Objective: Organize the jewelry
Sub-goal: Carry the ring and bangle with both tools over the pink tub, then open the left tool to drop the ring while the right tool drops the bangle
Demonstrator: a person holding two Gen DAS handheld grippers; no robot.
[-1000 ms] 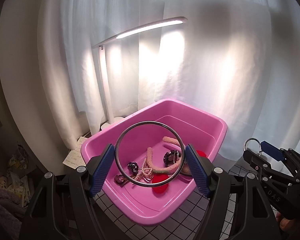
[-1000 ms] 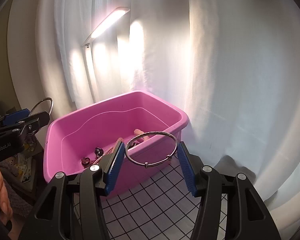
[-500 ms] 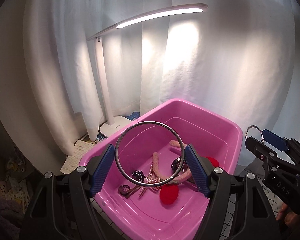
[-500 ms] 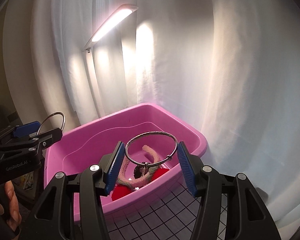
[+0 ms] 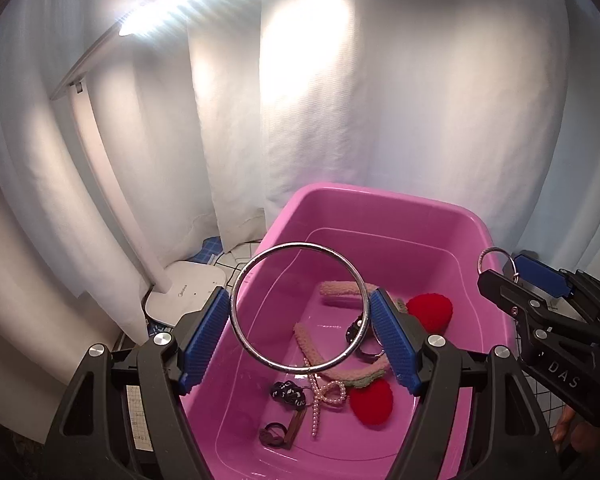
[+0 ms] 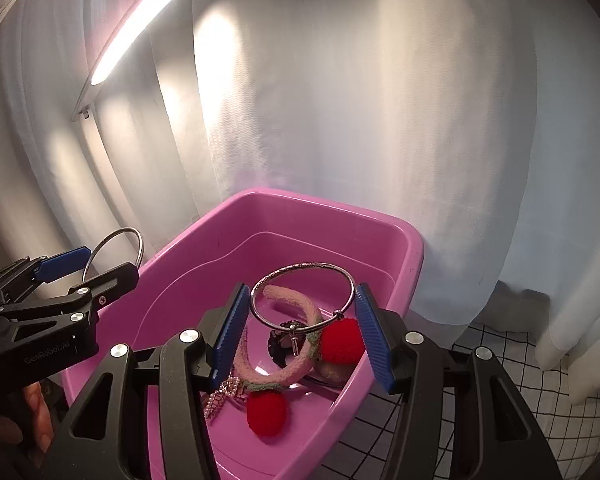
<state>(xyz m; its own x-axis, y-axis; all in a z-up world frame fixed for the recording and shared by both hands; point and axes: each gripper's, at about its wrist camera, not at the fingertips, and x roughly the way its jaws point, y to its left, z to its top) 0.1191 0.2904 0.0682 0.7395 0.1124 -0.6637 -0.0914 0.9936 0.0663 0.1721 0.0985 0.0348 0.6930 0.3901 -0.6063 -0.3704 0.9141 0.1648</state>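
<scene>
My left gripper [image 5: 300, 320] is shut on a plain silver bangle [image 5: 236, 308], held above the near left part of a pink tub [image 5: 380, 196]. My right gripper [image 6: 302, 316] is shut on a silver bangle with a small charm [image 6: 300, 267], held over the tub's [image 6: 320, 202] right side. In the tub lie a pink fuzzy band with two red pom-poms [image 5: 430, 312], a pearl string [image 5: 324, 394], dark beaded pieces [image 5: 286, 392] and a small dark clip [image 5: 278, 436]. The right gripper also shows in the left wrist view [image 5: 512, 276], and the left gripper in the right wrist view [image 6: 76, 268].
A lit white desk lamp [image 5: 182, 292] stands left of the tub, its light bar overhead [image 6: 140, 20]. White curtains [image 5: 380, 100] hang close behind. The tub stands on a white cloth with a black grid [image 6: 500, 360]. Papers lie at the lower left [image 5: 136, 412].
Both grippers have moved forward and higher over the tub with their bangles still held. The tub's contents now show more from above.
</scene>
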